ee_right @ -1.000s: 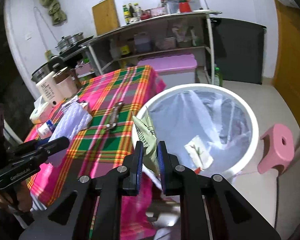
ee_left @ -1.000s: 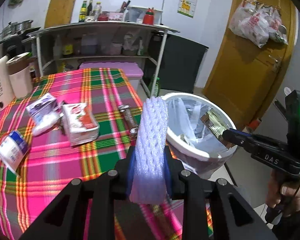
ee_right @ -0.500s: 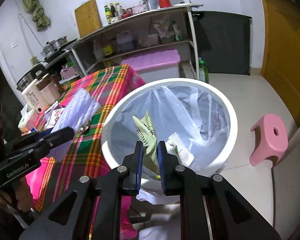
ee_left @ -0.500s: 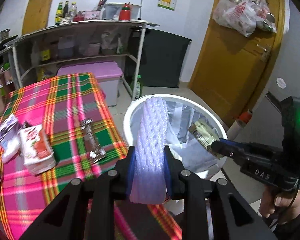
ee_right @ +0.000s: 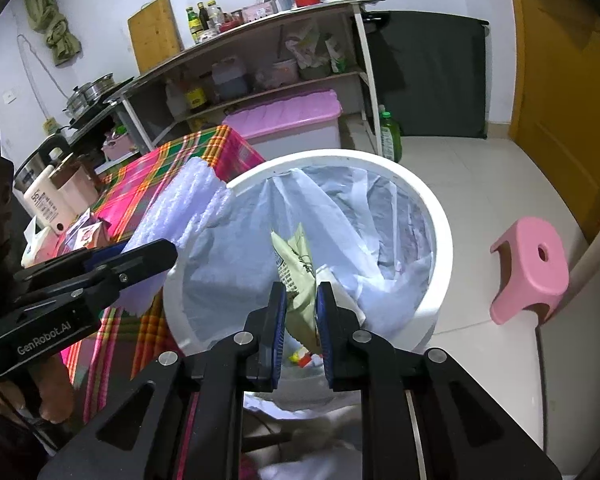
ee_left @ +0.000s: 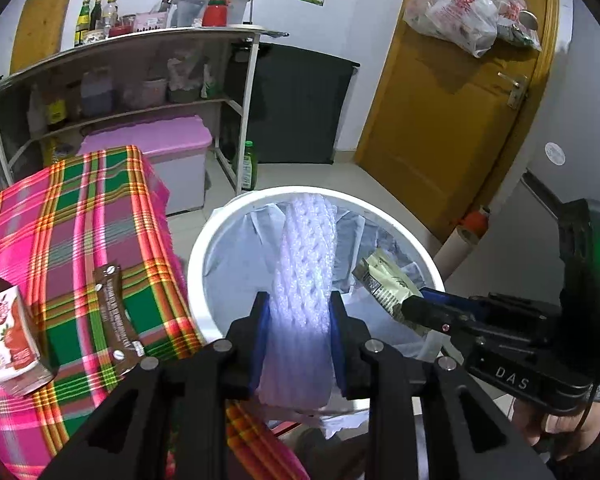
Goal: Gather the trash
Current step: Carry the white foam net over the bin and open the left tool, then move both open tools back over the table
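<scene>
Inside lined bin (ee_right: 428,216): crumpled wrappers (ee_right: 340,288)

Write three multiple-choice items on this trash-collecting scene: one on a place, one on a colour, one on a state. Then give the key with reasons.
1. Where is the white foam net held by the left gripper?
A. flat on the tablecloth
B. over the white trash bin
C. on the shelf

2. What colour is the small stool on the floor?
A. pink
B. blue
C. black

3. What is between the fingers of the right gripper?
A. nothing
B. a glass bottle
C. a pale green wrapper

Key:
1 B, the net reaches across the bin's lined opening, and the jaws are opening around it.
2 A, it is pink beside the bin.
3 C, the wrapper stands between the jaws, which are opening over the bin.
</scene>
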### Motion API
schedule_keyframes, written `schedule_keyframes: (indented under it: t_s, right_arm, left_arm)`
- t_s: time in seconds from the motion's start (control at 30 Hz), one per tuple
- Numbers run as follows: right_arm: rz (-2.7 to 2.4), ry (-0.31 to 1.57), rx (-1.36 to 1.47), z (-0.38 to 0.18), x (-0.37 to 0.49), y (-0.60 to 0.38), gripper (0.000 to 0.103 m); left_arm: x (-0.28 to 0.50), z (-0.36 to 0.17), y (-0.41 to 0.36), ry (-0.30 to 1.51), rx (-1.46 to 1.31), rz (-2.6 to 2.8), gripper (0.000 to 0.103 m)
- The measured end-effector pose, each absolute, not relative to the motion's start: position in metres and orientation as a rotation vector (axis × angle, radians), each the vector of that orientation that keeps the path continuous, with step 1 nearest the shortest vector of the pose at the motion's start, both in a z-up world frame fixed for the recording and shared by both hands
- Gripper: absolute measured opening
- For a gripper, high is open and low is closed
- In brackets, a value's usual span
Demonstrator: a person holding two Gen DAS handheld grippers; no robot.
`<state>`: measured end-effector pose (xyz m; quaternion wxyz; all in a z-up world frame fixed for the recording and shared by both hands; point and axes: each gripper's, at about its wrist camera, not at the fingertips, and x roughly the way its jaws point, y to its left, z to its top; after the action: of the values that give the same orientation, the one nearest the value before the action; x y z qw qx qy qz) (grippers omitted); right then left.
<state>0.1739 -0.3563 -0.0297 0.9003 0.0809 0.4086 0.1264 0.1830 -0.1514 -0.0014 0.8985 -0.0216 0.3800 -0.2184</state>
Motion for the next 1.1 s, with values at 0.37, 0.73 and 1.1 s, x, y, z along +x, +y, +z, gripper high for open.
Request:
schedule_keyframes:
  t_s: [0.37, 0.73, 1.1]
  right_arm:
    - [0.268, 0.822, 0.176, -0.027, 0.172, -0.359, 0.025]
    - [0.313, 0.780, 0.180, -0.015, 0.153, -0.347, 0.027]
    - [0.412, 0.790, 0.145, -0.009, 0.133, -0.312, 0.033]
  left_arm:
    - [0.182, 0.002, -0.146, 0.776, -0.082, -0.461, 0.046]
    - [0.160, 0.006, -0.124, 0.757, -0.115, -0.420, 0.046]
    - [0.127, 0.013, -0.094, 0.711, -0.125, -0.343, 0.049]
